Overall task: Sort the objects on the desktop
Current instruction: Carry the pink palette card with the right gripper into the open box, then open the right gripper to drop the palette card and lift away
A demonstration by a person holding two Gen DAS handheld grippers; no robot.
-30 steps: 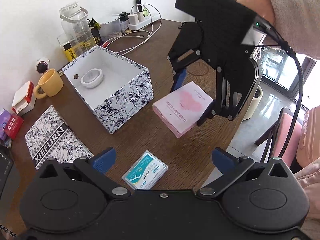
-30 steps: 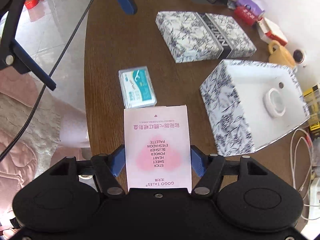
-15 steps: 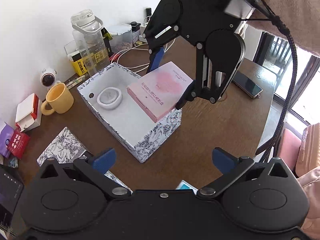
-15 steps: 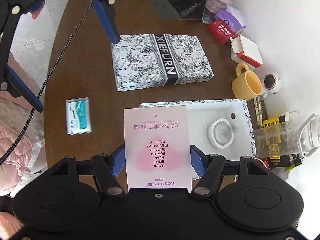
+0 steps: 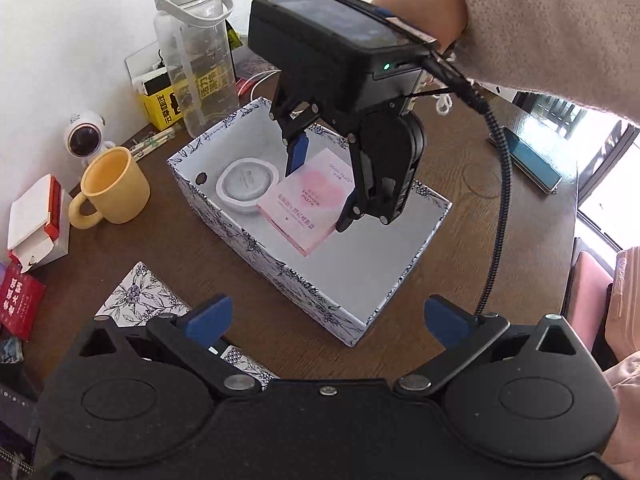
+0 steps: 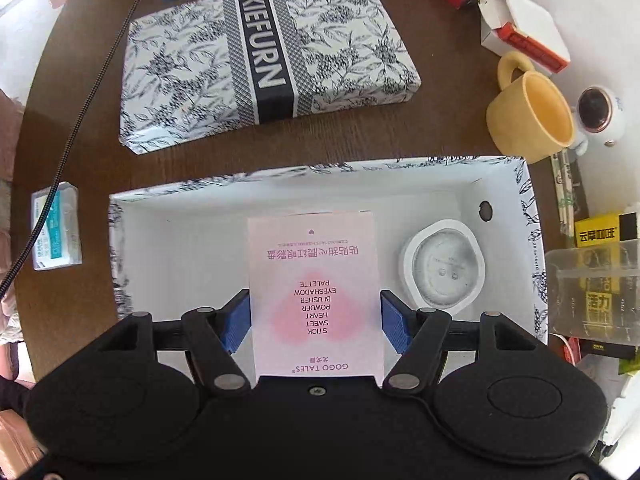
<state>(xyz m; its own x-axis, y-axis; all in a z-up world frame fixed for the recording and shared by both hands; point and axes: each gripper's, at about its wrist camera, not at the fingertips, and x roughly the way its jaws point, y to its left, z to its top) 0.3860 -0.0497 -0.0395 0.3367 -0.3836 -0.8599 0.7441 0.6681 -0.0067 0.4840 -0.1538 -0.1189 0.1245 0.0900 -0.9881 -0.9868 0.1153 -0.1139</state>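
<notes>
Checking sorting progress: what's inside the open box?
A white round case lies in the box; the right gripper holds a pink palette inside. The floor beneath the palette is hidden.

**A round brown table and what lies on it**

The wooden table (image 6: 100, 32) carries an open floral box (image 6: 320, 172) near its middle. Beside the box lies its lid (image 6: 264, 60), printed XIEFURN. A small blue-white packet (image 6: 56, 232) lies near the table edge. A yellow mug (image 6: 528, 112) stands close to the box corner, with a red-white carton (image 6: 524, 28) behind it.
</notes>
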